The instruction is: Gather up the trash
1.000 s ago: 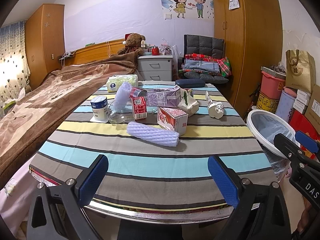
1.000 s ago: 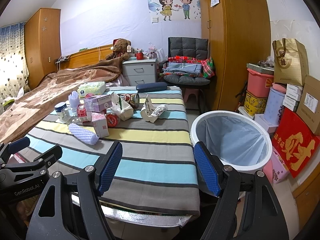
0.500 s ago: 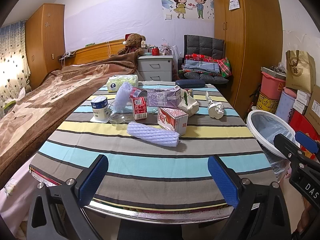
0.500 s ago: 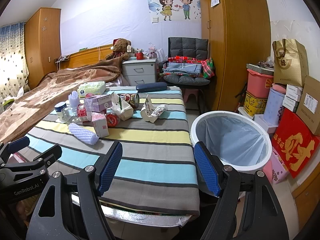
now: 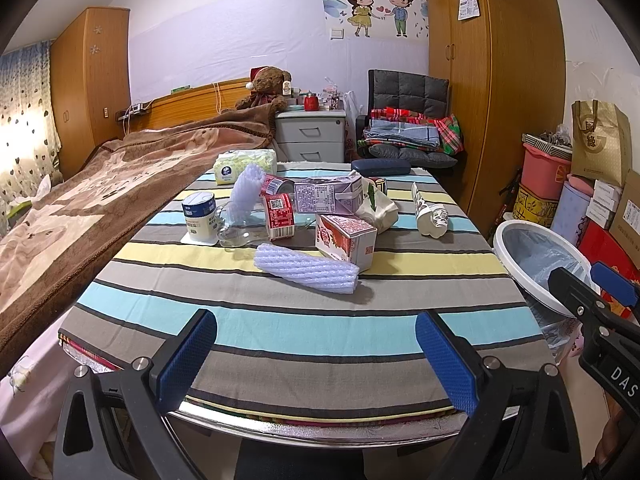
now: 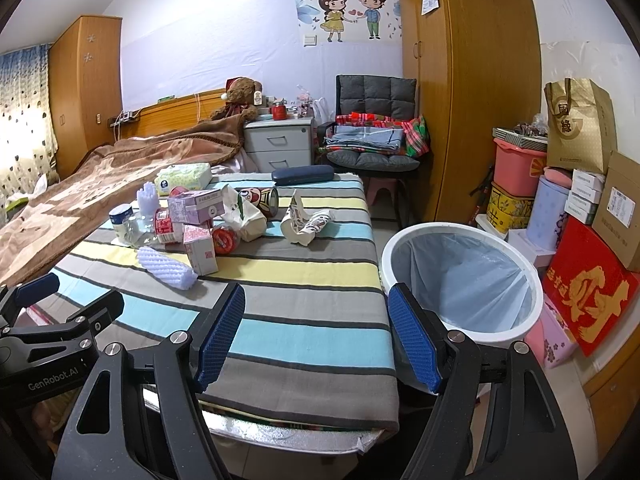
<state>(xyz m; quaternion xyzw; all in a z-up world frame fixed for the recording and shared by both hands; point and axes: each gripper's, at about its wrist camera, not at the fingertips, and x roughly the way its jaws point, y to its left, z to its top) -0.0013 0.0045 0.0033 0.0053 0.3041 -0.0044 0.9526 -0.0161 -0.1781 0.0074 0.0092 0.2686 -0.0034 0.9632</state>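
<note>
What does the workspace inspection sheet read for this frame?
Surface: striped tablecloth, near half bare.
Job's things: foam sleeve, cartons, crumpled packaging heaped mid-table; lined trash bin beside the table, nothing seen inside.
Clutter: tissue pack, glasses case.
Grippers: left gripper and right gripper open, jaws holding nothing.
Cables: at the headboard.
Surroundings: bed, nightstand, chair, wardrobe.

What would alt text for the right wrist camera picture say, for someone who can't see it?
An open two-finger gripper with blue pads hovers over the near edge of a striped table, holding nothing. Cartons, a white foam sleeve and crumpled packaging lie farther back, and a white bin with a liner stands to the table's right. The other gripper shows at lower left.
</note>
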